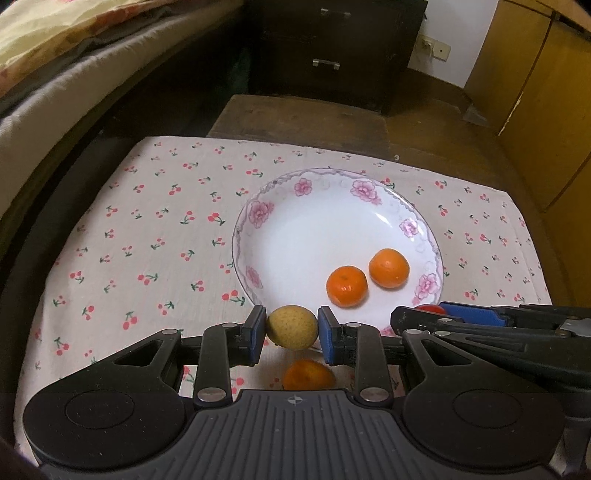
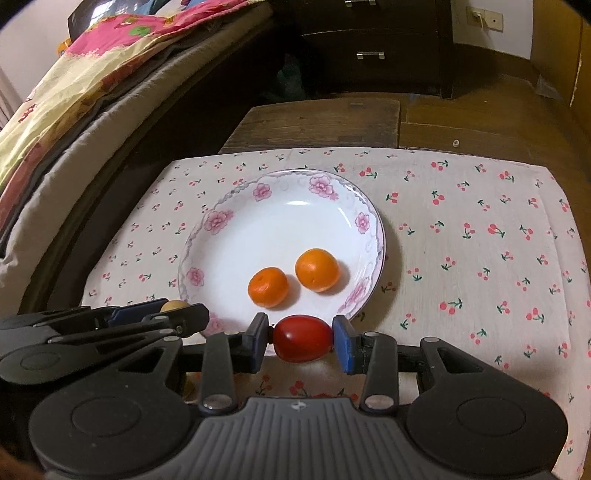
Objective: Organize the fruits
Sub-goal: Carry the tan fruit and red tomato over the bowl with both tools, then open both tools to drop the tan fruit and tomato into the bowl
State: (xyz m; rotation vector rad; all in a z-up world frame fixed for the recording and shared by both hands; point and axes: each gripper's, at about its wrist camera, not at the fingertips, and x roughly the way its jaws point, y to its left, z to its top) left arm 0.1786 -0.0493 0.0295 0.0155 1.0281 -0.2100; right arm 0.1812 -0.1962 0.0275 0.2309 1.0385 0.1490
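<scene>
Left gripper (image 1: 291,334) clamps yellow fruit (image 1: 291,326), right gripper (image 2: 302,339) clamps red fruit (image 2: 303,339), both at plate (image 1: 295,206) near rim; lower gently, release clear of two oranges (image 1: 346,286).

Left wrist: you look forward, low, close over plate (image 1: 258,206) near rim.
Right wrist: same, from its right.
Shared: plate, cloth (image 2: 480,229).

We record a home bedroom: bed with folded floral quilts (image 2: 122,48) along the left, dark wooden drawer cabinet with metal handles (image 2: 373,44), white wall socket (image 2: 484,18), cherry-print cotton cloth (image 2: 480,240) covering a low table.
</scene>
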